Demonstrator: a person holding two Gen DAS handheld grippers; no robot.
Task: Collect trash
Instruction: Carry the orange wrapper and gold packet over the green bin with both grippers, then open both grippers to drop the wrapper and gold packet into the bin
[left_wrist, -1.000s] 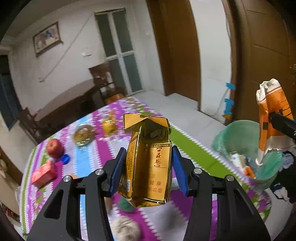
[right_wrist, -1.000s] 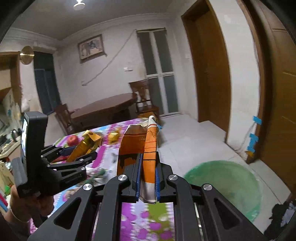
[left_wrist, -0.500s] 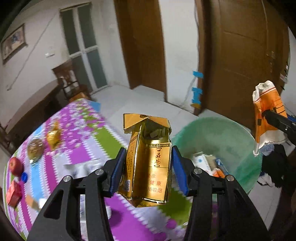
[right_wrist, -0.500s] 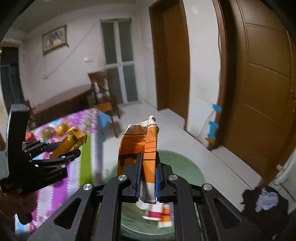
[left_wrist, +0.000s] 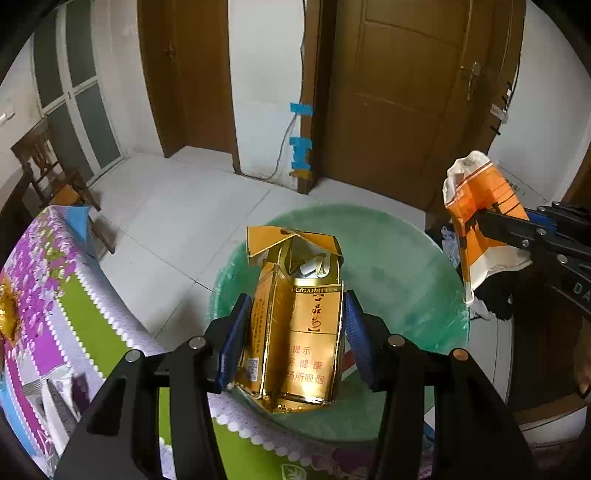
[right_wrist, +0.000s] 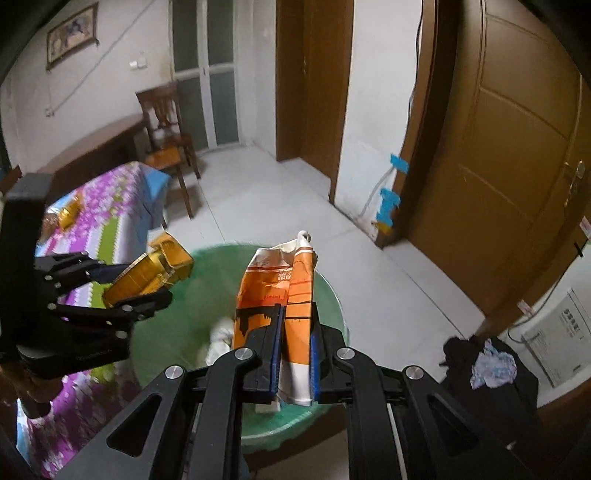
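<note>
Two pieces of rubbish hang over the bin at once. Biggest thing in the room is the table with its purple and green patterned cloth (left_wrist: 92, 325), and hard against its edge on the floor stands the green bin (left_wrist: 399, 266), lined with a thin green bag. Some white and pale scraps already lie in its bottom, so part of the collecting looks done.

The left gripper (left_wrist: 295, 339) has its blue pads pressed on both sides of a gold cigarette pack (left_wrist: 299, 332), lid flapped open, held above the bin's near rim. The right gripper (right_wrist: 293, 350) is pinched almost shut on a flattened orange and white wrapper (right_wrist: 284, 291), which stands up from the jaws right over the bin's mouth. Neither piece has been let go, so I'd judge the drop is the step in hand: both only need releasing.

More seems left afterwards. A gold crinkled wrapper (right_wrist: 70, 216) sits back on the cloth, and other bits show near the table's front edge, too blurred to name.

What I can't make out: most of the tabletop is cut off at the left, the bin's contents are largely hidden behind the held things, and a dark heap (right_wrist: 487, 373) on the floor by the door could be cloth or rubbish.
</note>
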